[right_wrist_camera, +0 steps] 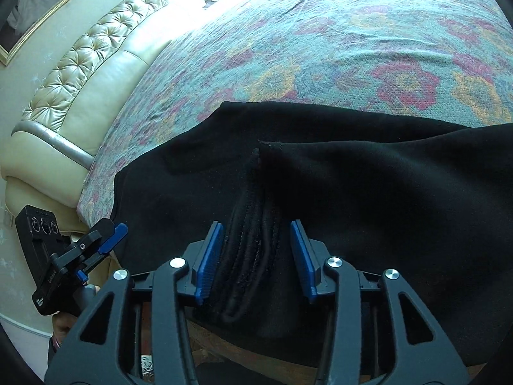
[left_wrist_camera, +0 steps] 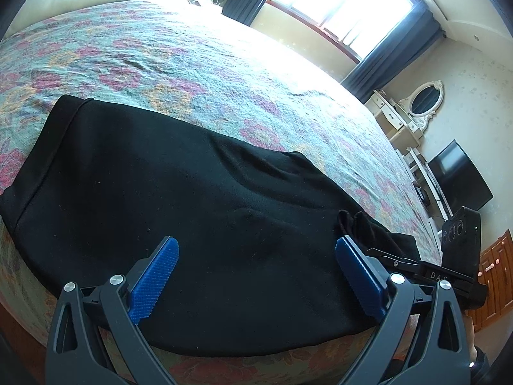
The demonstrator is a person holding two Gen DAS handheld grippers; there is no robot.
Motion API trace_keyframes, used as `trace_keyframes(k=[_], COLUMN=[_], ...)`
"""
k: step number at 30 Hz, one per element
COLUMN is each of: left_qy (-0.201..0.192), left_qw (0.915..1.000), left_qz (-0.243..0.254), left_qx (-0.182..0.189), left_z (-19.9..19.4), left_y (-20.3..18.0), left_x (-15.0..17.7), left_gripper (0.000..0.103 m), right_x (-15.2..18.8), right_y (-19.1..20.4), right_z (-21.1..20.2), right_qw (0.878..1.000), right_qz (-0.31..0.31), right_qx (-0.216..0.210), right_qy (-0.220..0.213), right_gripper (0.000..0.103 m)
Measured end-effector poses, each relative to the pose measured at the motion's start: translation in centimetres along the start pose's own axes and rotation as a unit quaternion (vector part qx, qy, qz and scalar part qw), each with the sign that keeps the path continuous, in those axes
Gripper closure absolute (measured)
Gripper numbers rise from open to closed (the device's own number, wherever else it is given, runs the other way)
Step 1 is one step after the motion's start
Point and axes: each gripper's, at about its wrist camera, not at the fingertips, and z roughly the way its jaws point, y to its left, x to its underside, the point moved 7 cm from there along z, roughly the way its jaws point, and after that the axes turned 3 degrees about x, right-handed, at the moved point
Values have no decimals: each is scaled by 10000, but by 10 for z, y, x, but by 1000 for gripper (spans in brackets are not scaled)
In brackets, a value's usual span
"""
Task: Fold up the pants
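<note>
Black pants [left_wrist_camera: 179, 192] lie spread along the near edge of a bed with a floral cover [left_wrist_camera: 198, 64]. My left gripper [left_wrist_camera: 256, 247] is open wide just above the cloth near the bed edge, holding nothing. My right gripper [right_wrist_camera: 256, 234] is open, its blue pads on either side of a bunched ridge of the pants' hem [right_wrist_camera: 250, 250] without closing on it. The pants [right_wrist_camera: 368, 192] fill the right wrist view. The right gripper also shows at the right in the left wrist view [left_wrist_camera: 400, 260], and the left gripper at the left in the right wrist view [right_wrist_camera: 105, 240].
A padded cream headboard [right_wrist_camera: 73, 73] stands to the left. A window with dark curtains [left_wrist_camera: 346, 3], a white dresser with an oval mirror [left_wrist_camera: 423, 99] and a dark screen [left_wrist_camera: 458, 176] line the far wall. Wooden drawers [left_wrist_camera: 497, 279] stand at the right.
</note>
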Motion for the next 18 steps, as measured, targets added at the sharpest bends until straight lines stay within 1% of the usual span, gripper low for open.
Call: trace_keyframes(k=[2,4,5,7,8,10,11,13,15,16,17,18], left_qy=[11,3,-3,-20,-34,-49,-48,-66,-47,-18,19,51], left_qw=[10000,10000,10000,10000,10000,9999,9999,9998,9993,9989,9980,9963], left_qz=[4,-2,-19,-64,-85,-105,-113,-122,-97,-67,-29,10], left_qx=[-5,-9,-8,12,20,51,68,172,358,471,636,853], left_z=[1,1,0,-1,-1,0,1,2,3,4,5,6], left_y=[2,4,5,7,7,6,4,-4,-17,-25,-36,-49], left_x=[0,-1,0,0,-1,-2,-1,1,4,5,8,11], left_gripper=[5,5,5,5,5,5,5,6,6,6,5,5], right_x=[3,2,1,2,2,0,-2,-7,-14,-18,-22,-26], right_y=[0,-4,-9,-24,-33,-53,-62,-73,-73,-69,-64,-59], right_z=[-5,-16,-23,-38,-46,-61,-64,-63,-56,-51,-44,-38], right_qw=[9998,9984,9972,9948,9936,9909,9893,9863,9847,9842,9835,9824], right_qz=[80,249,350,517,576,742,856,1099,1160,1146,1148,1162], right_qx=[-162,-440,-566,-739,-797,-783,-821,-897,-1018,-1104,-1204,-1305], right_qy=[-61,-253,-329,-473,-561,-808,-855,-840,-814,-772,-714,-653], right_gripper=[53,47,45,44,44,44,44,46,54,54,57,61])
